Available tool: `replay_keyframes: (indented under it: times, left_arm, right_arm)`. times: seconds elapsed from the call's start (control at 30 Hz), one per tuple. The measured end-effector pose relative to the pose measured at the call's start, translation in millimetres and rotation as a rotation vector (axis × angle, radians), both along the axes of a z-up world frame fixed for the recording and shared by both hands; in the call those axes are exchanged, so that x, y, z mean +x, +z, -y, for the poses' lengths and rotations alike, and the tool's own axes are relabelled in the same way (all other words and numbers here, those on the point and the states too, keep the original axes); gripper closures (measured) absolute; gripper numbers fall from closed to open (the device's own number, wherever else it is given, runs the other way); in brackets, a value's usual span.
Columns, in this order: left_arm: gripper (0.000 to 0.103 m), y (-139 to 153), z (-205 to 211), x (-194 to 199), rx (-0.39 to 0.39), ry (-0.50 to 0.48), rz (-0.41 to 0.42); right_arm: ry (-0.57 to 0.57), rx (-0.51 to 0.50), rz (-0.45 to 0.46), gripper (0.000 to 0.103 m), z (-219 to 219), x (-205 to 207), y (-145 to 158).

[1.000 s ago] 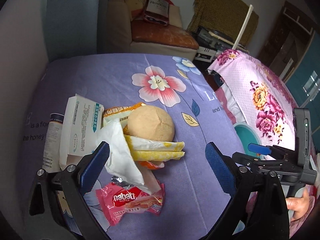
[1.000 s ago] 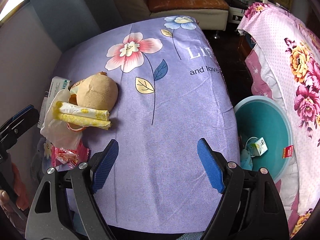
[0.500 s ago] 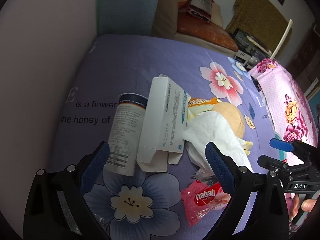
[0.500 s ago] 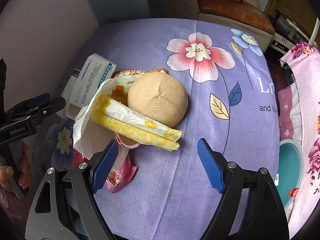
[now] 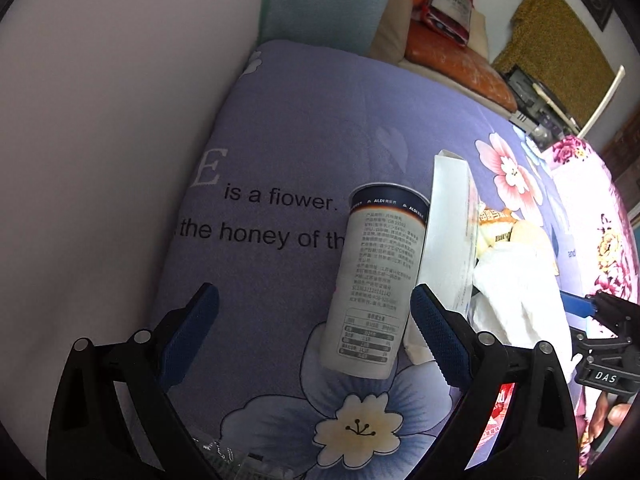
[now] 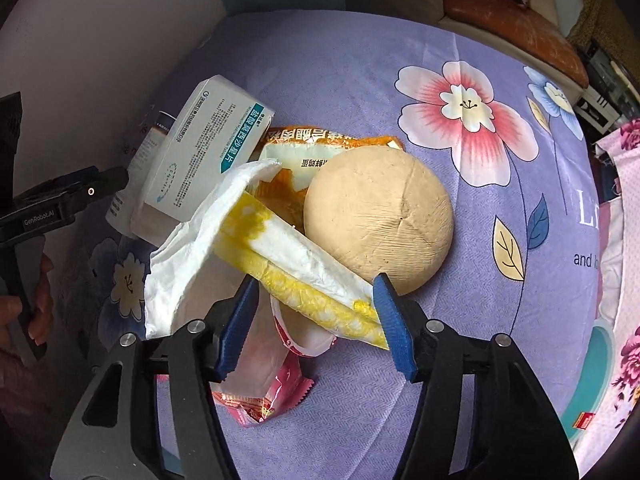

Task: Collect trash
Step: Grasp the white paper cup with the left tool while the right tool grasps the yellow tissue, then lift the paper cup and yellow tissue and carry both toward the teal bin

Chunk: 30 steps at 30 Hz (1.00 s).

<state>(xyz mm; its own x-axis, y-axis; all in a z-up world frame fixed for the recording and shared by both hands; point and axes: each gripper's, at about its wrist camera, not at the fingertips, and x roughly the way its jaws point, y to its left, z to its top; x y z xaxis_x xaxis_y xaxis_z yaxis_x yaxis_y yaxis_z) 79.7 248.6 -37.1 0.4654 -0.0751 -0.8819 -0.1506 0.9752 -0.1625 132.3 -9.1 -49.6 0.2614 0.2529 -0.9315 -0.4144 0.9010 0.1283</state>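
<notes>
Purple flowered cloth (image 6: 400, 48) covers the surface where the trash is heaped. A yellow-stained tissue (image 6: 292, 264) is bracketed by the right gripper (image 6: 316, 320), whose jaws are parted, not yet clamped. Beyond it lie a tan bun (image 6: 380, 220), a medicine box (image 6: 204, 148) and a pink wrapper (image 6: 264, 392). A paper cup (image 5: 372, 284) is faced by the left gripper (image 5: 312, 332), also spread. Nearly all is judged still uncollected.

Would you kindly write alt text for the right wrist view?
The right gripper, open, straddles the tip of a yellow-and-white wrapper in a trash pile on a purple floral cloth. Behind lie a tan bun, a white box and an orange packet.
</notes>
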Motion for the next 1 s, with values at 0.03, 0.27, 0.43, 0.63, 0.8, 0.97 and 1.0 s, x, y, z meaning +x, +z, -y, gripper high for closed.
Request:
replay_keyframes:
  times: [0.03,0.27,0.43,0.63,0.8,0.97,1.0]
  left_arm:
    - [0.007,-2,2,1,0.004,-0.009,-0.005]
    - [0.007,-21,15,21,0.018,-0.049,-0.045]
    - [0.009,-30,13,26,0.018,-0.041,-0.057]
    - [0.054,-24,15,25,0.065,-0.042,-0.029]
    - [0.054,-25,13,16,0.051,-0.05,-0.026]
    - [0.053,-25,19,19,0.069,-0.063,-0.027]
    - [0.053,-25,20,19,0.073,-0.063,-0.026]
  right_arm:
    - [-0.001,0.004,-0.003,0.053,-1,1,-1]
    - [-0.01,0.038,-0.033,0.058,-5,7,-10]
    - [-0.029,0.096,-0.07,0.06,-2,9,-12]
    - [-0.033,0.149,-0.118,0.06,5,8,-10]
    - [-0.03,0.177,-0.113,0.06,9,10,-1]
    - [-0.02,0.146,-0.091,0.06,6,10,1]
    - [-0.018,0.139,-0.089,0.06,5,11,-2]
